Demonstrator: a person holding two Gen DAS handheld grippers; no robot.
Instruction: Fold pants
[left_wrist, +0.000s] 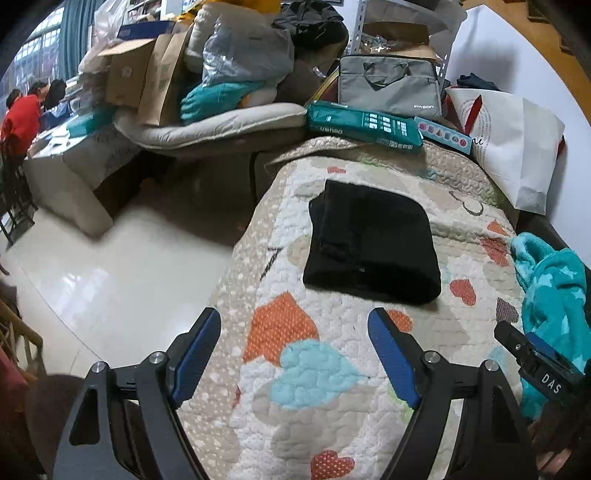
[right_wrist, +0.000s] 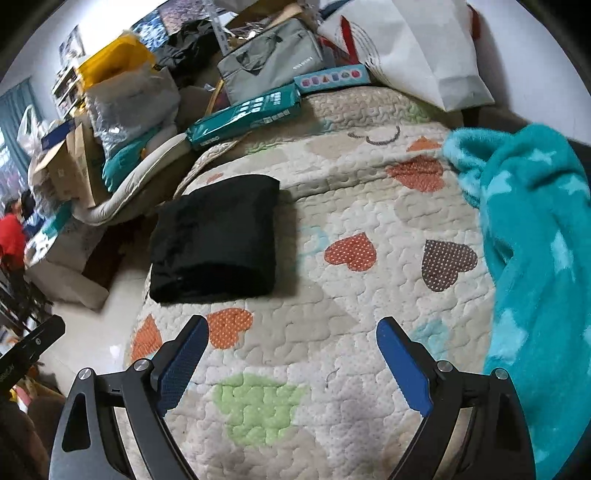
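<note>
Both the left gripper and right gripper hang wide open and empty over the heart-print quilt, with the black pants folded up just ahead, teal blanket off right.

I saw a cream quilted bedspread with coloured hearts covering the bed. A fluffy teal blanket with pale stars lay bunched at its right edge. At the far end sat a long teal cardboard box, a grey fabric laptop bag behind it, and a white paper bag. Brown cardboard boxes were piled beyond the pale glossy floor.
</note>
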